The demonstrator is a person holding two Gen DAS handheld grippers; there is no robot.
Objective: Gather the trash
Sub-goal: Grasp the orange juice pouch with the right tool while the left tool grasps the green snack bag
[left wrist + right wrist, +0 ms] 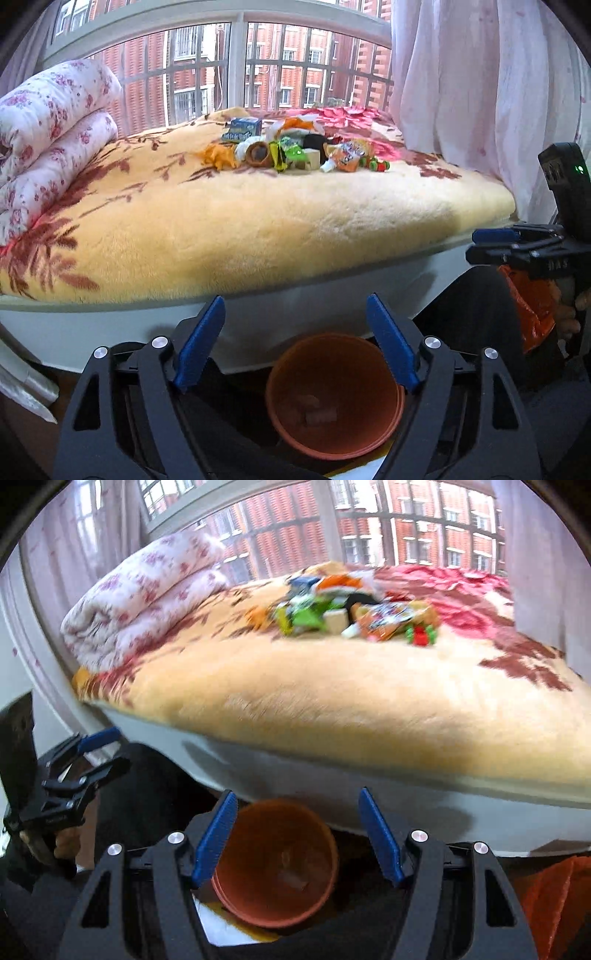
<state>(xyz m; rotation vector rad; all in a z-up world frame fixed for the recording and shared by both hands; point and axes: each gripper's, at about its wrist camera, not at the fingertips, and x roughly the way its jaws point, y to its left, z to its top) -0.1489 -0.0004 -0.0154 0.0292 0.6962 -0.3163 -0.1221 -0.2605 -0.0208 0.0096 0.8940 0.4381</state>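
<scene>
A heap of trash (pixel 291 147) lies far back on the yellow flowered blanket (pixel 258 229): wrappers, a blue box, an orange pouch, a small brown cup. The right wrist view shows the same trash heap (pixel 354 616), blurred. An orange bin (pixel 334 395) stands on the floor below the bed edge with a few scraps inside. My left gripper (pixel 295 332) hangs open over the bin, nothing between its blue pads. My right gripper (pixel 297 830) is open too, above the orange bin (pixel 277 864), and empty. It also shows side-on as the right gripper (pixel 476 243) at the right of the left wrist view.
A rolled floral quilt (pixel 51 147) lies at the bed's left end. A barred window (pixel 236 74) and a pink curtain (pixel 480 81) stand behind. An orange plastic bag (pixel 532 310) hangs low on the right. A hand (pixel 62 843) holds the left gripper's handle.
</scene>
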